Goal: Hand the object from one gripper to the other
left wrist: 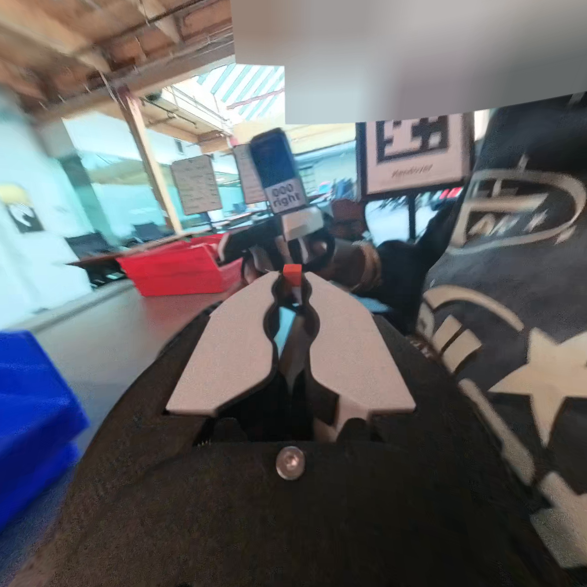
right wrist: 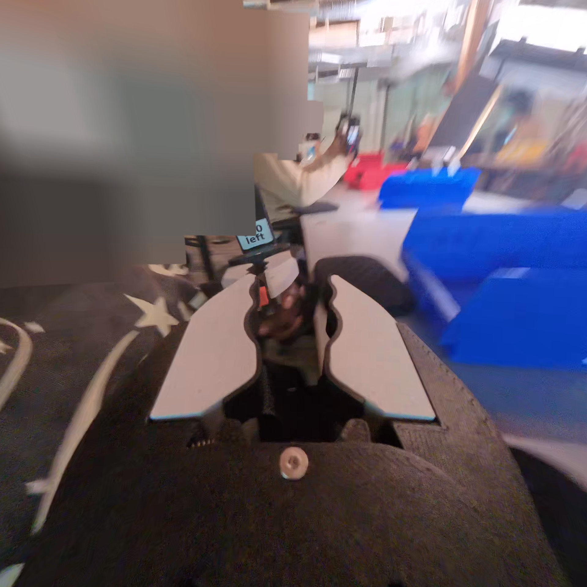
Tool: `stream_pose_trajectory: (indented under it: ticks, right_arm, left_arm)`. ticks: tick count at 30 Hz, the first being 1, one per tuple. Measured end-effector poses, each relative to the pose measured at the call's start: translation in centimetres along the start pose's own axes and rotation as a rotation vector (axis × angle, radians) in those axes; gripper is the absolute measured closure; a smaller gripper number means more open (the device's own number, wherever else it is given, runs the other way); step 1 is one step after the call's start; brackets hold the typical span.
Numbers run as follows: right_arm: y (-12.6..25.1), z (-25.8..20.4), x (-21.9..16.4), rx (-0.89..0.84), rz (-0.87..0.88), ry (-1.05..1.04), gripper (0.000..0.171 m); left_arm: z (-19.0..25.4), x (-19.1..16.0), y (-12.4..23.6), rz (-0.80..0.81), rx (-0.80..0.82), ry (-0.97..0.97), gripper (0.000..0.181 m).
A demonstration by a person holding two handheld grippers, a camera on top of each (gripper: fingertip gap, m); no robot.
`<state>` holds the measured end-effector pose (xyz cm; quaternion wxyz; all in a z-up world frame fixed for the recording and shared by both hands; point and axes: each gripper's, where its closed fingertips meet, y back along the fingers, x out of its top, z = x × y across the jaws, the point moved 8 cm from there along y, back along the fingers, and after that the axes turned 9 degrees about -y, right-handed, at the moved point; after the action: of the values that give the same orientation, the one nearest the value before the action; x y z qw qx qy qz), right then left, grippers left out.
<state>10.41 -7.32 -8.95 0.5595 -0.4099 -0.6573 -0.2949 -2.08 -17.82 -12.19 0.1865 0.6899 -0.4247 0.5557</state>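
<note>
Here your left gripper [left wrist: 291, 281] has its jaws pinching the small orange block [left wrist: 291, 275] right at the tips — the block pokes up just past them. Your right gripper [right wrist: 293, 281] faces it with jaws spread, the block [right wrist: 263, 293] just beside its left finger, whether touching is unclear. Both are held up above the bench [left wrist: 127, 314], a red bin [left wrist: 178, 270] behind — blue bins [right wrist: 495, 251] to the side.
</note>
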Motion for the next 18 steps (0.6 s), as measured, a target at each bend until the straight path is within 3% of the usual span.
stream_pose_trajectory:
  ticks: [2,6,9,13,18]
  right_arm:
    - [0.4,-0.8,0.5,-0.059,0.058,0.294,0.135]
    - [0.1,-2.7,0.0,-0.053,-0.005,0.718,0.136]
    - [-0.5,-3.0,-1.4,-0.088,-0.114,0.971,0.140]
    - [-1.0,-2.9,-2.2,-0.133,-0.200,1.108,0.148]
    - [-1.2,-2.9,-2.7,-0.129,-0.221,1.137,0.160]
  left_arm:
    - [-0.8,-0.3,0.2,0.014,-0.033,0.200,0.171]
    - [-1.5,-1.6,0.2,0.009,-0.116,0.532,0.171]
    - [-1.5,-1.9,0.1,0.039,-0.161,0.625,0.172]
    - [-1.2,-1.8,0.0,0.036,-0.184,0.625,0.172]
    - [-1.0,-1.9,-0.1,0.028,-0.204,0.639,0.171]
